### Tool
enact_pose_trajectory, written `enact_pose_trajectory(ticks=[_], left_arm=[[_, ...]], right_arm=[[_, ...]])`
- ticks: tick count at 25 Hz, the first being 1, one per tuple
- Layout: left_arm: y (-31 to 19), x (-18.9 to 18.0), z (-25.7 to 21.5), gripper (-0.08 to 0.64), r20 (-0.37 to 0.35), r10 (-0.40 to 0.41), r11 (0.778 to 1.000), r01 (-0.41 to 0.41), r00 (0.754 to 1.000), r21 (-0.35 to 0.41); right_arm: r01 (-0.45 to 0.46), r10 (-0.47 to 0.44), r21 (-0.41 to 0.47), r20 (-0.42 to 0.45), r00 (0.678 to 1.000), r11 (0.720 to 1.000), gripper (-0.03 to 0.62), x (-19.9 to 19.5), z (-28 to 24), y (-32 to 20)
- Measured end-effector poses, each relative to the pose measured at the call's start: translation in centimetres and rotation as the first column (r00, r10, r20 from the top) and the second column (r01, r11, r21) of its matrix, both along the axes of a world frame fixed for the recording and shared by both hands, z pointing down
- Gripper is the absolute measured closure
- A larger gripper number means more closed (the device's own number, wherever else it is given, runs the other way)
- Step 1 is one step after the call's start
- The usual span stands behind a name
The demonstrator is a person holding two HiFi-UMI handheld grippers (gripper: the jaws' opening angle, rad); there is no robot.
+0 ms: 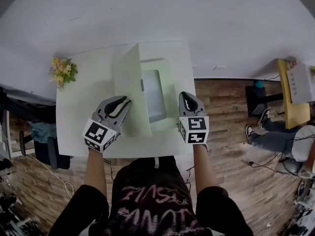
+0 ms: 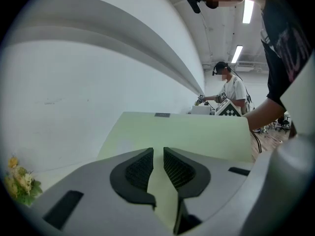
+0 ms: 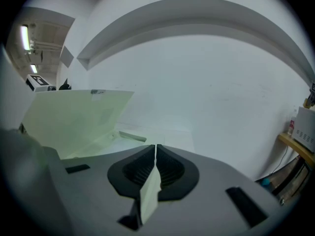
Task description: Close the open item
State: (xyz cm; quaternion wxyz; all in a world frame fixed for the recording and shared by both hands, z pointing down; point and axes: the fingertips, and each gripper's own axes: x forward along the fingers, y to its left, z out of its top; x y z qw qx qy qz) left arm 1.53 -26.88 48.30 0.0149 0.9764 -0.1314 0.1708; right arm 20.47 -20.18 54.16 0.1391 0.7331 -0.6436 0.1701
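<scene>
currently the left gripper is closed narrowly on the near edge of the lid; in the left gripper view the pale green panel is seen running between its jaws. the right gripper is pinched almost fully together on a thin edge of the base, as shown in the right gripper view. the open item, a pale green box, lies at the middle of the white table, with its lid stood nearly upright along the left side of the flat base and a grey panel exposed inside. to close it well, the base should be pinned flat by the right gripper while the lid is swung over to the right in an arc about its hinge line, not pushed sideways. the right grip would probably need to be let go before the lid lands on it. a bunch of flowers at the table's left corner is well apart.
</scene>
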Motion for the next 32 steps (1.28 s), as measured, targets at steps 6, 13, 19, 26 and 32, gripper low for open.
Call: enact_pose_trajectory(ticks=[6, 13, 19, 26, 32], left_arm=[[1.8, 5.0, 1.9, 0.482, 0.107, 0.119, 0.991, -0.124, 0.987, 0.046], [2.8, 10.8, 3.7, 0.482, 0.146, 0.192, 0.979, -0.200, 0.970, 0.042], [4.0, 13.7, 6.8, 0.483, 0.257, 0.232, 0.967, -0.251, 0.938, 0.043], [4.7, 15.2, 10.2, 0.483, 0.370, 0.248, 0.962, -0.272, 0.895, 0.015], [4.8, 15.6, 11.9, 0.506, 0.471, 0.212, 0.964, -0.262, 0.856, 0.041]], right_arm=[[-0.048, 0.049, -0.017, 0.026, 0.998, 0.999, 0.566, 2.6, 1.5, 2.1], [-0.092, 0.094, -0.026, 0.064, 0.994, 0.995, 0.566, 5.2, 2.8, 4.3], [-0.110, 0.114, -0.048, 0.077, 0.991, 0.993, 0.566, 6.9, 4.0, 6.0], [-0.129, 0.135, -0.069, 0.091, 0.987, 0.989, 0.566, 8.2, 5.3, 7.6], [-0.142, 0.149, -0.074, 0.101, 0.984, 0.987, 0.566, 9.1, 5.7, 8.9]])
